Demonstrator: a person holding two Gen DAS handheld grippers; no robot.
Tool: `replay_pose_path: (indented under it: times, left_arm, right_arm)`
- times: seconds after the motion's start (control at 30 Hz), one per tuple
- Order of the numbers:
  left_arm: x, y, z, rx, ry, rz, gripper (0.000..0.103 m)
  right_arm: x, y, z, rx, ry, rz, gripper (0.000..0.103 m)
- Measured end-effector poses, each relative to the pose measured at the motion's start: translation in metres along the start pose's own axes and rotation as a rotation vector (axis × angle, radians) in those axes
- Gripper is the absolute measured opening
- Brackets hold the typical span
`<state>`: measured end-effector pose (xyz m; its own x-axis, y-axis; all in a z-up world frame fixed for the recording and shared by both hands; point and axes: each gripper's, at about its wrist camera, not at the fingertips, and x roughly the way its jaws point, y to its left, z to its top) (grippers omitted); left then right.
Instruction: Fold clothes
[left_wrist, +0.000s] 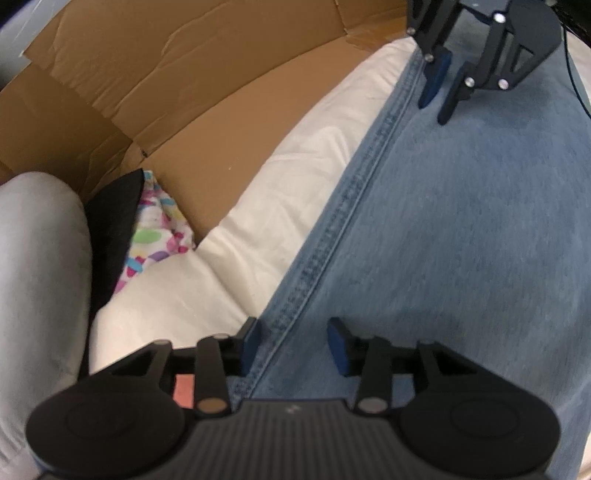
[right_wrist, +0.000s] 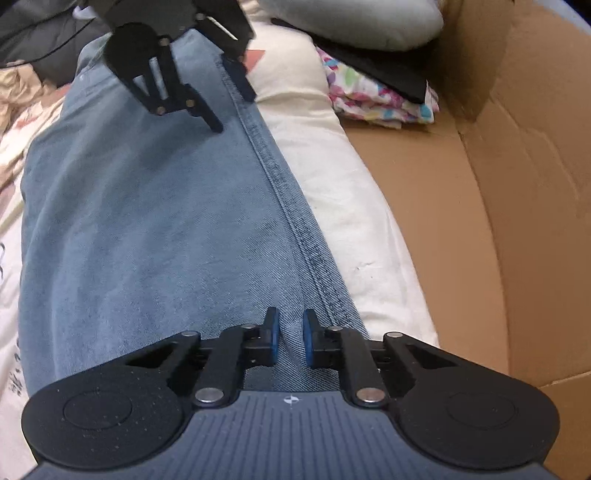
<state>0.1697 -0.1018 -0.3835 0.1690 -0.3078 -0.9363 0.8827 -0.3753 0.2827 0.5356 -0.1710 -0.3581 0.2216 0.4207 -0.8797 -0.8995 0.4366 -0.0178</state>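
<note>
Jeans (right_wrist: 155, 229): faded blue denim, stitched seam. Sheet (left_wrist: 207, 295): cream cloth, smooth. Box (right_wrist: 535, 184): creased matt cardboard. Gripper pads (right_wrist: 274, 341): blue, matt.

Both views are lit softly and evenly by diffuse indoor light; no glare is seen. Faint shadows are cast under the pillow (left_wrist: 40, 258) and dark cushion (left_wrist: 112, 236). Strong fisheye bending is shown at the edges, where the cardboard (left_wrist: 177, 74) walls are curved. Slight motion blur is spread over the jeans (left_wrist: 461, 240), and the denim seam is softened. The corners are darkened, and the cream bedding (right_wrist: 332, 177) is rendered pale but not blown out.
</note>
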Motion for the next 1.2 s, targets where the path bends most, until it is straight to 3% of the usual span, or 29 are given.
replay_pose_path:
  times: [0.17,0.47,0.57,0.67,0.7,0.87,1.2]
  left_arm:
    - [-0.004,-0.002,-0.002,0.01,-0.012,0.004,0.043]
    - [-0.011,-0.004,-0.008,0.056,-0.026,-0.004,0.039]
    - [-0.011,0.004,-0.009,0.018,-0.032,-0.023,0.031]
    - [-0.013,0.008,-0.011,-0.001,-0.035,-0.041,0.007]
    - [-0.014,0.009,-0.011,-0.003,-0.034,-0.049,0.004]
    - [-0.027,0.007,-0.014,0.047,-0.076,-0.02,0.003]
    - [-0.019,0.019,-0.008,0.012,-0.095,-0.007,0.003]
  right_arm:
    - [-0.023,0.01,0.002,0.005,-0.051,-0.08,0.008]
    - [-0.032,0.026,0.008,0.006,-0.046,-0.204,0.003]
    - [-0.034,0.029,0.008,0.011,-0.041,-0.232,0.002]
    - [-0.035,0.031,0.009,0.012,-0.038,-0.251,0.002]
    - [-0.035,0.03,0.009,0.015,-0.035,-0.254,0.002]
    - [-0.033,0.028,0.012,0.031,-0.026,-0.266,0.002]
    - [-0.021,0.019,0.018,0.05,0.007,-0.291,0.002]
